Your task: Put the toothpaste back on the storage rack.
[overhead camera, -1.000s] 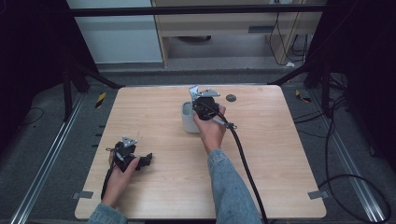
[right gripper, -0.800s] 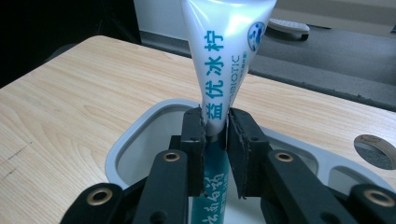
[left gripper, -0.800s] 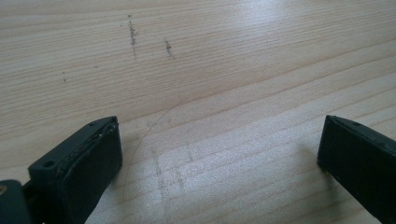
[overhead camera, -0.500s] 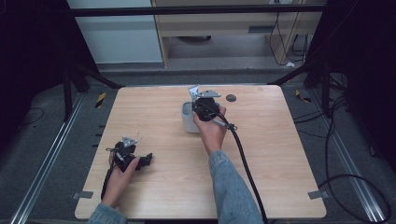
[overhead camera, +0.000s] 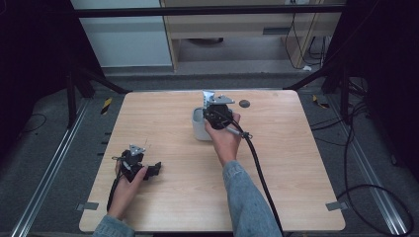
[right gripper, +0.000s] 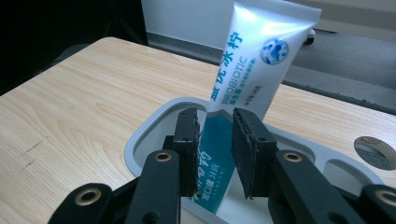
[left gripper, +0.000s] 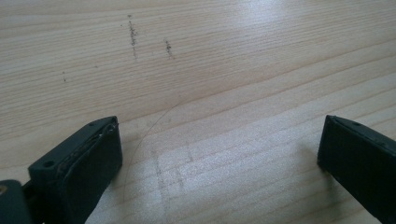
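Nearest the person, at about eight o'clock on the wooden table (overhead camera: 296, 163), the left hand (overhead camera: 124, 186) rests on the tabletop holding the left gripper (left gripper: 219, 154). Its jaws are spread wide with nothing between them, only bare wood grain with a few dark scuff marks in the left gripper view. That hand lies low and slack, forearm coming in from the near edge, and looks to be idling.

Farther out, toward twelve o'clock just past the table's middle, the right hand (overhead camera: 223, 139) reaches forward with the sleeve stretched along the table and the black cable (overhead camera: 261, 173) trailing back toward five o'clock. The right gripper (right gripper: 214, 154) points down into a grey holder (right gripper: 140, 140), a squarish cup with rounded rims. Its jaws sit on either side of a toothpaste tube (right gripper: 257, 56), white and teal with PROBIOTIC print, standing tilted in the holder with its crimped end up. The pads are close to the tube's flanks; a sliver of gap shows on each side, so I judge them near contact, not firmly pinching.

The step in hand seems to be either seating the tube in the holder or taking hold to lift it out; which one cannot be told. If releasing, the jaws need widening and a straight rise clear of the rim. Beyond, at one o'clock, a round grommet (overhead camera: 244, 103) sits in the tabletop.
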{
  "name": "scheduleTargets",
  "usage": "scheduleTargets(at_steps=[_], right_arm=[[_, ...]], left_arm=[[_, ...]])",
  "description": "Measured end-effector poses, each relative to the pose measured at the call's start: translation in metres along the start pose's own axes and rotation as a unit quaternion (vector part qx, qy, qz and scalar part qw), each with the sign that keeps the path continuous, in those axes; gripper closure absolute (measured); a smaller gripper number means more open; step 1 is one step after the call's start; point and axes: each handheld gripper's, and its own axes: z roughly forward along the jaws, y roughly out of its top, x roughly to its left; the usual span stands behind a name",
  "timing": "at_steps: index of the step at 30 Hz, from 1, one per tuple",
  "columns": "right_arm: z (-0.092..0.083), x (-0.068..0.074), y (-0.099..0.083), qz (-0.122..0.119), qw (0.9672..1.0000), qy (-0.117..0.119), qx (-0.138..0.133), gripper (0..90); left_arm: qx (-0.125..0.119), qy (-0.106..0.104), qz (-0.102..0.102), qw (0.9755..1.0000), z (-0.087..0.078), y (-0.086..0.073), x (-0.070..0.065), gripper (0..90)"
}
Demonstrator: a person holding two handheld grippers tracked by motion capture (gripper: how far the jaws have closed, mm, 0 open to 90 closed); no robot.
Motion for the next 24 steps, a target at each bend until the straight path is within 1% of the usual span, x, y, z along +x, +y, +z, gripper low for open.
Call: scheduleTargets(at_steps=[11,15,16,22,24], right_arm=[[-0.008,-0.004,0.001,-0.008,1.0000,-0.005,0.000,69.8],[-0.011,-0.008,0.001,-0.004,0.9999,-0.010,0.000,69.6],[-0.012,-0.011,0.000,0.000,0.9999,-0.012,0.000,69.5],[-0.017,-0.015,-0.001,0.003,0.9998,-0.017,0.001,69.1],[-0.019,-0.017,-0.001,0.001,0.9998,-0.019,0.001,69.0]], left_arm=[[0.000,0.000,0.000,1.0000,0.000,0.000,0.000,0.0],[0.000,0.000,0.000,1.0000,0.000,0.000,0.000,0.0],[0.000,0.000,0.000,1.0000,0.000,0.000,0.000,0.0],[0.000,0.000,0.000,1.0000,0.000,0.000,0.000,0.0],[0.000,0.000,0.000,1.0000,0.000,0.000,0.000,0.0]])
